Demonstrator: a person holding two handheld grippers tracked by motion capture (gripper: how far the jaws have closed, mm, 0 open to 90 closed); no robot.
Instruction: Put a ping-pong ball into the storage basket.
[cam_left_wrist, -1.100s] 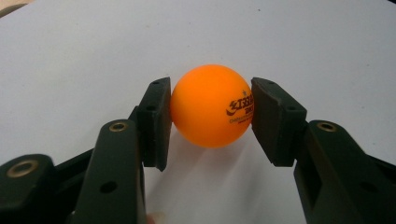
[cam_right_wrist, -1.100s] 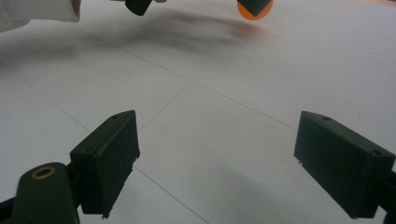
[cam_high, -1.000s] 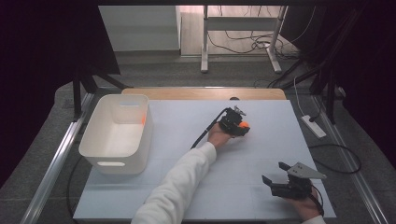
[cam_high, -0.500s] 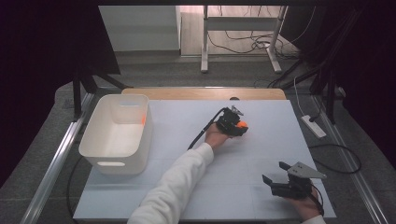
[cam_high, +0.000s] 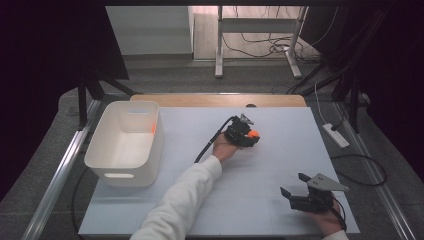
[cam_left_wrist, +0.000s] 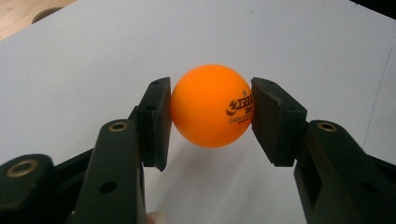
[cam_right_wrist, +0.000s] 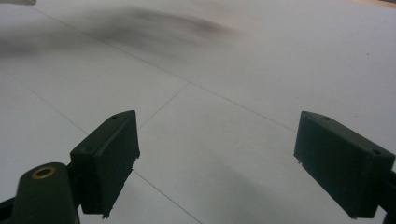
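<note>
An orange table-tennis ball (cam_left_wrist: 211, 106) with dark print sits squeezed between both black pads of my left gripper (cam_left_wrist: 211, 122), lifted a little above the white table top. In the high view the ball (cam_high: 253, 134) shows as an orange spot at the tip of the left gripper (cam_high: 248, 136), near the middle of the table, right of the white bin (cam_high: 125, 142). My right gripper (cam_high: 292, 186) rests low at the table's front right, its jaws spread wide with only bare table between them (cam_right_wrist: 212, 161).
The white plastic bin is empty and stands at the table's left side. A wooden strip (cam_high: 215, 100) runs along the far edge. A power strip (cam_high: 336, 135) and cables lie on the floor to the right. A black cable (cam_high: 210, 142) trails from the left gripper.
My left gripper with the orange ball has shifted slightly toward the left and risen a touch. The right gripper has stayed where it was.
</note>
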